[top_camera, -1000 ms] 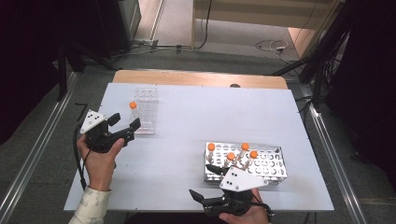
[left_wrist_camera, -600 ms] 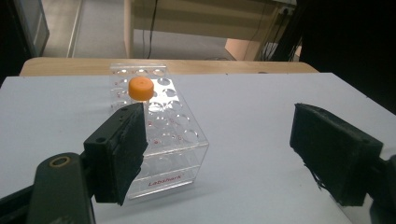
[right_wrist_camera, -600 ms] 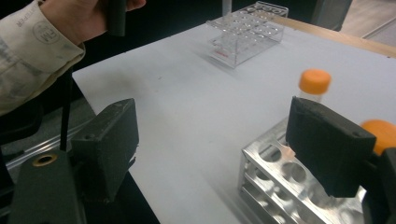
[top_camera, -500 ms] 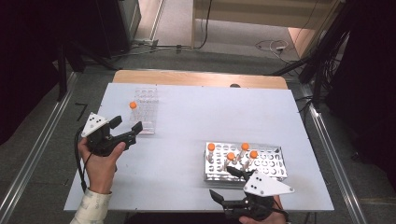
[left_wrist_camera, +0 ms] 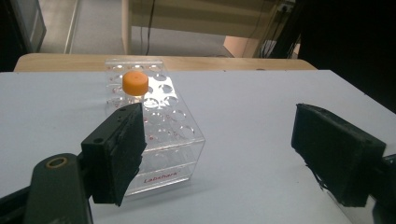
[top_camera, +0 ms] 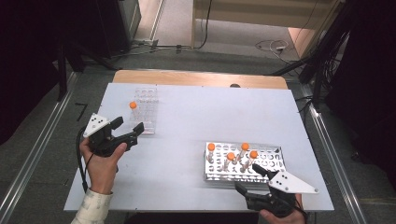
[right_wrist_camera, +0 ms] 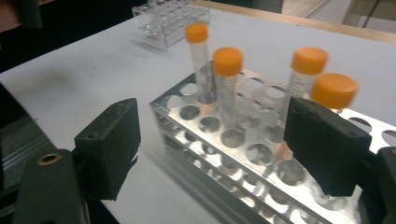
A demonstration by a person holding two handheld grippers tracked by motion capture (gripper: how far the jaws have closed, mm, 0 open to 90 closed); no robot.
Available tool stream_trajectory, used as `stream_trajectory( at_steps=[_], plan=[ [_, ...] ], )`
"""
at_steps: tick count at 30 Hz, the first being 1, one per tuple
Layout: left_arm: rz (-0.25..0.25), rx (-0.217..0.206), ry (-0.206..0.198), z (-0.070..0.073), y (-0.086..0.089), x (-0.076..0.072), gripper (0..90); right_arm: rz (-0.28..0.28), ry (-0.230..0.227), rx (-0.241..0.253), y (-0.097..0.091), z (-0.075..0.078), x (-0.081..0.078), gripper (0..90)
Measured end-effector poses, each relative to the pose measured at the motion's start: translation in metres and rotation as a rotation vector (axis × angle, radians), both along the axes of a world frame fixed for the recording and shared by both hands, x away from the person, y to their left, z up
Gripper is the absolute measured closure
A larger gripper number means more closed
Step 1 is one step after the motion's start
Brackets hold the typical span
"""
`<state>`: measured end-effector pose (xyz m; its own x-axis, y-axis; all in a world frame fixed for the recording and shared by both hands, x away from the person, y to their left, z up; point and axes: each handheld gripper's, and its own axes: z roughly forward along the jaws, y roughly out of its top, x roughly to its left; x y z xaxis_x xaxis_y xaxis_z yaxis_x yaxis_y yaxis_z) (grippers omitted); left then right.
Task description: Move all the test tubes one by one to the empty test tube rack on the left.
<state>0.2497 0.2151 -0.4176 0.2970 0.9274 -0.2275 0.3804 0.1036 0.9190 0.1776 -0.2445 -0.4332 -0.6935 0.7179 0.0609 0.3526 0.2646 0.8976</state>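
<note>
A clear plastic tube rack stands at the table's left and holds one orange-capped tube. My left gripper hovers just in front of it, open, with nothing between the jaws. In the left gripper view the clear rack and its tube cap lie ahead of the left jaw. A metal rack at the front right carries several orange-capped tubes. My right gripper is at that rack's front edge, open and empty. The right gripper view looks over the metal rack and its tubes.
The white table has a wooden strip along its far edge. Metal rails run down both sides of the table, and cables lie on the floor beyond it. A wide bare stretch of tabletop separates the two racks.
My right gripper has slid to the right along the table's front edge, closer to the metal rack's right part. The left hand has stayed where it was.
</note>
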Motion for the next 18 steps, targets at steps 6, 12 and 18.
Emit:
stream_trajectory(
  at_steps=[6, 12, 18],
  plan=[
    [0.000, 0.004, -0.001, 0.000, -0.001, 0.000, 17.8, -0.082, -0.011, -0.013, -0.011, -0.006, 0.009, 18.8],
    [-0.003, 0.010, 0.003, 0.000, -0.001, 0.000, 17.8, -0.143, -0.013, -0.034, -0.013, -0.015, 0.022, 22.1],
    [-0.005, 0.008, 0.004, -0.002, -0.003, 0.001, 17.7, -0.171, 0.004, -0.044, -0.012, -0.023, 0.037, 33.2]
  ],
)
